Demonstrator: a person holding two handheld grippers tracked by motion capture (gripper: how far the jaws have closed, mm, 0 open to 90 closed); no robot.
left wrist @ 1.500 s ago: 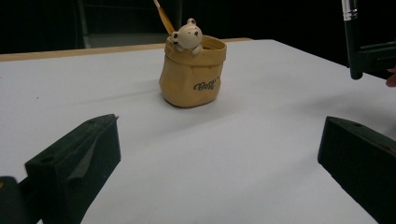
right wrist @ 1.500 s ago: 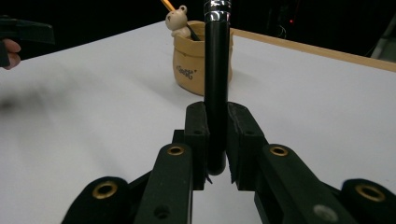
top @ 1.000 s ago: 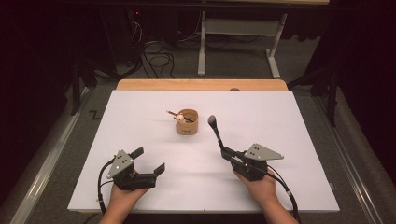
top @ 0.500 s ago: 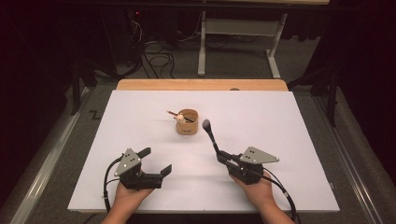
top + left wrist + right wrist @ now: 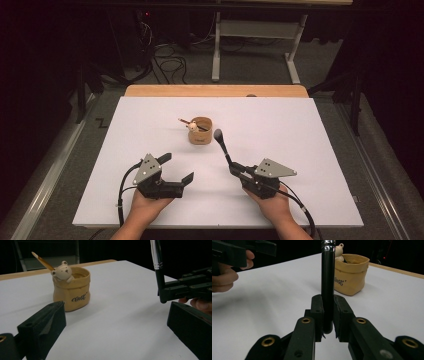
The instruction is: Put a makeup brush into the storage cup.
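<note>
A tan pot (image 5: 200,132) with a small bear figure (image 5: 62,271) on its rim stands mid-table, and a wooden stick (image 5: 41,260) leans out of it. My right gripper (image 5: 236,170) is shut on the lower end of a black brush (image 5: 223,147). The brush stands up and tilts toward the pot, its dark head just right of it. In the right gripper view the jaws (image 5: 328,312) clamp the black handle (image 5: 327,285), with the pot (image 5: 349,273) behind it. My left gripper (image 5: 176,167) is open and holds nothing, near the table's front left. In the left gripper view (image 5: 115,322) it faces the pot (image 5: 72,291).
A white sheet (image 5: 310,135) covers the table, and a wooden strip (image 5: 215,90) runs along its far edge. Beyond it are a dark floor, cables and a metal stand (image 5: 255,35). The right gripper (image 5: 190,287) and its brush handle (image 5: 157,265) appear at the right of the left gripper view.
My left gripper has moved right toward the table's middle and risen slightly, still open. The right gripper has stayed nearly in place, and its brush head has swung a little left.
</note>
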